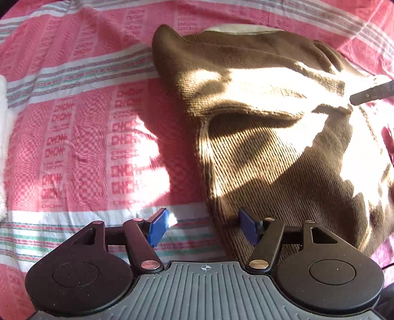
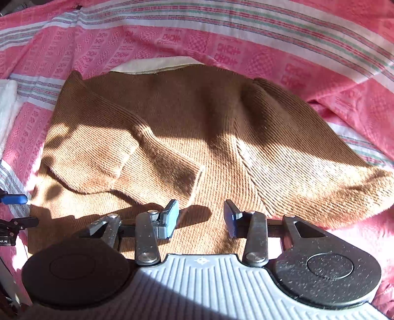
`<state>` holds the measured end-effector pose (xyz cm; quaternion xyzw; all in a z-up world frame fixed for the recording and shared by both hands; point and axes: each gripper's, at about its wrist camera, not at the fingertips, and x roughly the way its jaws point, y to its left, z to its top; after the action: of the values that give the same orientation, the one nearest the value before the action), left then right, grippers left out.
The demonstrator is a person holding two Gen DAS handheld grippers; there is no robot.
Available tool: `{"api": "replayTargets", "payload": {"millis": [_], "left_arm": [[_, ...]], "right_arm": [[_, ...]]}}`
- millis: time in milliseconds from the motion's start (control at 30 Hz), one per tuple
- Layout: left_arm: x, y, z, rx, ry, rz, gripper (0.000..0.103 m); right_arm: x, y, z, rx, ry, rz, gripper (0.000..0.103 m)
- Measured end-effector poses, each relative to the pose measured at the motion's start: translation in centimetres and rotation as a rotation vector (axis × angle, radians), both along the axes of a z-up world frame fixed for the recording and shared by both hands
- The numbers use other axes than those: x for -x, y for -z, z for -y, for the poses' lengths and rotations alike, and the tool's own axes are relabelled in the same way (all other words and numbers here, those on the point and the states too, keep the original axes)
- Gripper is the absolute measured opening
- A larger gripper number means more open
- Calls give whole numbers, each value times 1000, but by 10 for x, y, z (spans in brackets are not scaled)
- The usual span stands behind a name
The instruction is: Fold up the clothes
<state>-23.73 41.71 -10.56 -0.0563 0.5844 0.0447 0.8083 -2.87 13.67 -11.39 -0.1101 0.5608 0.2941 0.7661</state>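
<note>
A brown ribbed knit sweater (image 1: 258,137) lies partly folded on a pink patterned sheet (image 1: 73,123), with sunlight and shadow across it. In the right wrist view a sleeve (image 2: 118,157) is folded over the sweater's body (image 2: 221,118). My left gripper (image 1: 203,227) is open and straddles the sweater's near left edge; its right pad is over the knit and its left pad over the sheet. My right gripper (image 2: 200,219) is open just above the sweater's near part, pinching nothing. A finger of the right gripper (image 1: 369,93) shows at the sweater's far right. The left gripper's blue pad (image 2: 13,199) shows at the left edge.
A cream cloth (image 2: 152,65) peeks out from under the sweater's far edge. A white fluffy item (image 1: 3,147) lies at the left border. The sheet's white, green and red stripes (image 2: 246,22) run along the far side, with rumpled pink folds (image 2: 344,98) at the right.
</note>
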Motion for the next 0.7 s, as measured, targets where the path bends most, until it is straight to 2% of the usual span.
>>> {"api": "replayTargets", "payload": {"millis": [133,233,267,300,333,367,400,467,533,567,633,667,700], "left_arm": [[13,5,10,38,26,-13,87],[16,4,13,69,39,2,82],[16,2,14,90,44,12,72],[17,1,15,80,60,12,40],[17,0,18,54,82,8,23],[17,-1,15,60,80,-5,8],[17,-1,10,82,68,-21,4],[19,0,3,85,38,-35,5],[20,-2,-2,71,6,-48,8],[18,-5,0,53,-11,-56,14],[20,-21,0,29,-54,-34,37],[21,-30,0,18,-77,-20,40],[21,-41,0,3,-102,2,49]], "right_arm": [[24,7,46,27,98,-88,50],[54,14,62,24,145,-150,50],[65,16,64,15,158,-170,50],[73,18,65,12,162,-178,50],[80,20,64,21,156,-177,50],[87,24,63,39,138,-174,41],[90,26,61,49,120,-176,28],[91,25,60,21,71,-210,10],[89,24,61,19,48,-222,11],[88,23,61,16,37,-229,11],[72,12,76,-26,38,-231,12],[61,2,88,-21,43,-192,12],[49,-8,100,-17,49,-152,12]]}}
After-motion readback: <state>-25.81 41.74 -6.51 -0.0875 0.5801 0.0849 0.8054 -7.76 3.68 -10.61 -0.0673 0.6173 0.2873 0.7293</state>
